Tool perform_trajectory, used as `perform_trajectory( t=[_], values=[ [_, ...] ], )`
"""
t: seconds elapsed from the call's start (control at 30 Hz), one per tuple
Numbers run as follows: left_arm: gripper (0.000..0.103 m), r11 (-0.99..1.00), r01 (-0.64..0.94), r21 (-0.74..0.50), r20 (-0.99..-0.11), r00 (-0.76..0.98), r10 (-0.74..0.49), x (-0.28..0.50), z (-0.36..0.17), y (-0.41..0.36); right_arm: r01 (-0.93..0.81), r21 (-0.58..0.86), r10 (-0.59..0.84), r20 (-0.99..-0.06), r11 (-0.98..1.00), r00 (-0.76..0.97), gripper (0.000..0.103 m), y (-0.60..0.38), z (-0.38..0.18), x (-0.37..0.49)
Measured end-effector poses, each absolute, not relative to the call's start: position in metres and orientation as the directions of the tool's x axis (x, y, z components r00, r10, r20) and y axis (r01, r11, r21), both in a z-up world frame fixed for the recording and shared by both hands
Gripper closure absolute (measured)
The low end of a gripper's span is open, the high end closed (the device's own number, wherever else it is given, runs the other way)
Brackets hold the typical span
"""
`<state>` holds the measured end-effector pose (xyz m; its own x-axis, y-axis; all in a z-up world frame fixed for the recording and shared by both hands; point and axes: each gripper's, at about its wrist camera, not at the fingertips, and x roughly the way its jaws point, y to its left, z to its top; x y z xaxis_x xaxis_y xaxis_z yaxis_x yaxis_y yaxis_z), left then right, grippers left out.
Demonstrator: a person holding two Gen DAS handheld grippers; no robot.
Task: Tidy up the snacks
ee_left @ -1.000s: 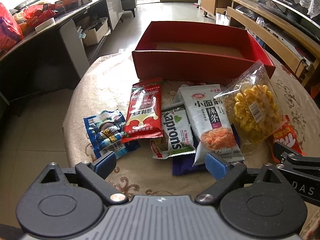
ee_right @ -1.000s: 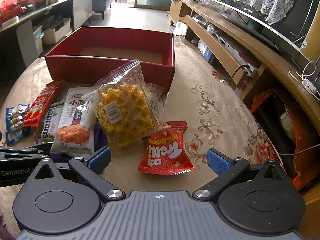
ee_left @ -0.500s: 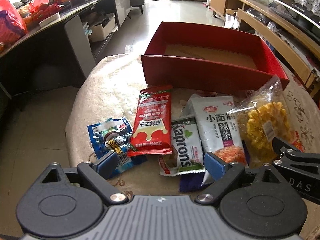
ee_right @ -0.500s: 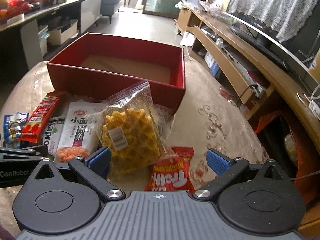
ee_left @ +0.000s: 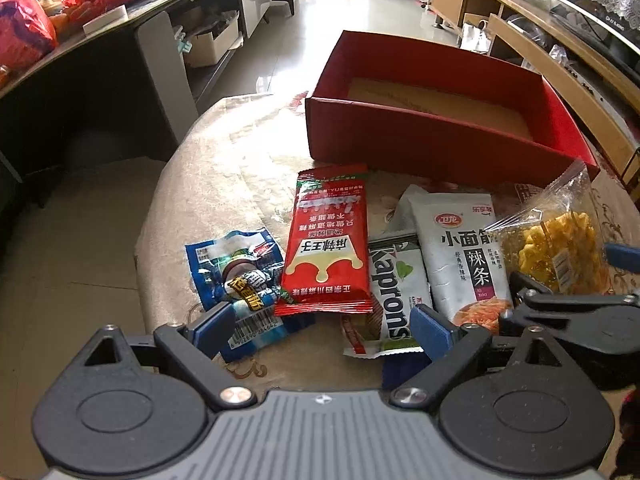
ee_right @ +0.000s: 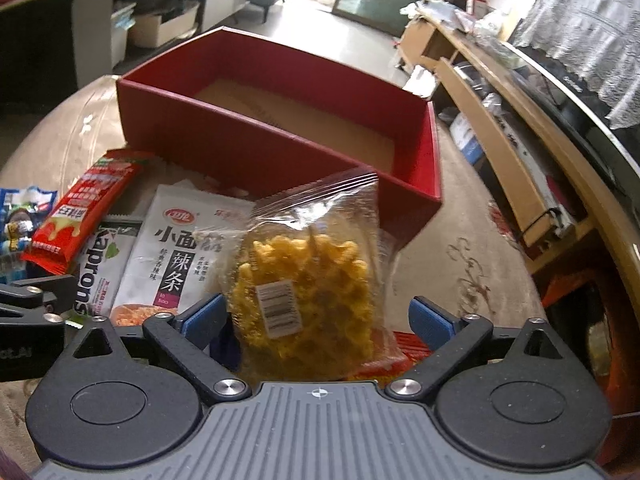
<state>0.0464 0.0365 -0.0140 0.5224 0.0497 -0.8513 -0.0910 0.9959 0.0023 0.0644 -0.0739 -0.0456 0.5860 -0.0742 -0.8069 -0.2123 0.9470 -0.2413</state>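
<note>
An empty red box [ee_left: 436,136] [ee_right: 280,136] stands at the back of the cloth-covered table. In front of it lie a blue packet [ee_left: 236,280], a red packet [ee_left: 328,240] [ee_right: 84,208], a Kaprons packet [ee_left: 396,292], a white noodle packet [ee_left: 460,248] [ee_right: 176,248] and a clear bag of yellow snacks [ee_left: 556,244] [ee_right: 308,280]. My left gripper [ee_left: 320,330] is open over the near edges of the blue, red and Kaprons packets. My right gripper [ee_right: 316,320] is open with the yellow snack bag between its fingers; a red packet [ee_right: 400,354] lies partly hidden under it.
A dark desk [ee_left: 80,52] with bags and boxes runs along the left. A wooden TV bench [ee_right: 520,132] runs along the right. The table edge [ee_left: 160,216] drops to tiled floor on the left. An orange bag [ee_right: 580,320] lies beside the table on the right.
Both grippers have moved forward toward the snacks and the box. The right gripper now straddles the yellow snack bag, with the red packet mostly hidden beneath it. Both stay open.
</note>
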Motion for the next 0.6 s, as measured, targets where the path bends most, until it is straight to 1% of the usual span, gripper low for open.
perform_trajectory(
  t=[0.03, 0.13, 0.37, 0.6],
  values=[
    [0.009, 0.996, -0.087, 0.001, -0.851, 0.523, 0.047, 0.046, -0.014, 0.036, -0.214, -0.236, -0.074, -0.816, 0.948, 0.573, 0.018, -0.074, -0.048, 0.067],
    [0.009, 0.997, -0.071, 0.001, -0.851, 0.523, 0.038, 0.044, -0.014, 0.033, -0.208, -0.207, -0.06, -0.832, 0.956, 0.551, 0.022, -0.076, -0.053, 0.073],
    [0.009, 0.999, -0.048, -0.02, -0.855, 0.518, 0.008, 0.045, -0.011, 0.024, -0.192, -0.134, -0.009, -0.84, 0.972, 0.542, 0.025, -0.095, -0.039, 0.063],
    [0.009, 0.999, -0.013, -0.051, -0.865, 0.501, -0.038, 0.057, -0.012, -0.009, -0.102, -0.012, 0.049, -0.816, 0.995, 0.576, 0.025, -0.14, -0.012, 0.049]
  ],
)
